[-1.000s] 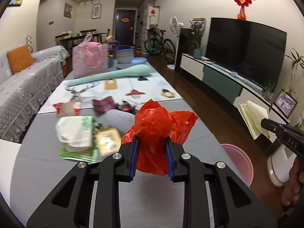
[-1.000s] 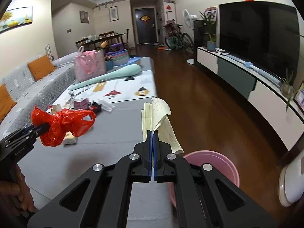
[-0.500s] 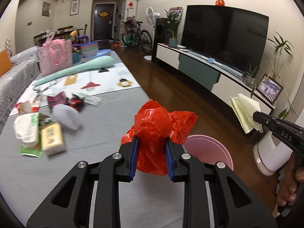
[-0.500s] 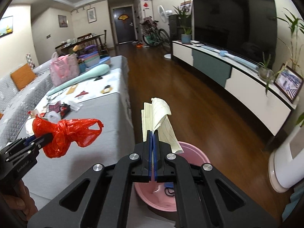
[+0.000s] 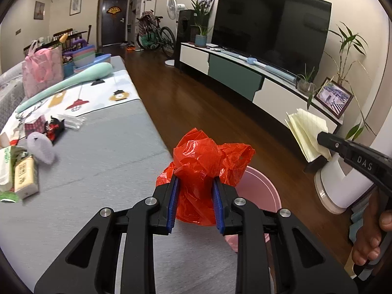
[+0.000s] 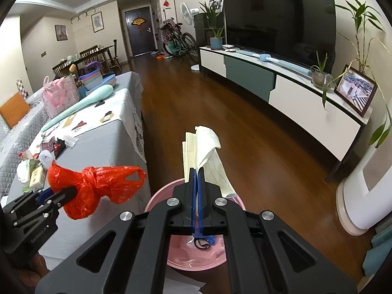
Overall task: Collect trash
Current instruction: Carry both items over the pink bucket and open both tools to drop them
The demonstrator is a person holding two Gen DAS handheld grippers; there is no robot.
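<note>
My left gripper (image 5: 194, 202) pinches a crumpled red bag (image 5: 208, 169) between its fingers; my right gripper (image 6: 196, 191) is clamped flat on folded lined paper (image 6: 203, 152). Below and just beyond both sits a pink bin (image 6: 159, 198), half hidden by the fingers. Left of them, the grey surface (image 5: 103, 156) carries blurred wrappers (image 5: 17, 169); wood floor (image 6: 245, 132) stretches ahead.

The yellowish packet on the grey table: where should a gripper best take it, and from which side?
Probably across its narrow width, near the middle, coming from above. The yellowish packet lies flat and is long, so its long edges suit a pinch. The green-white wrapper lies against one edge.
</note>
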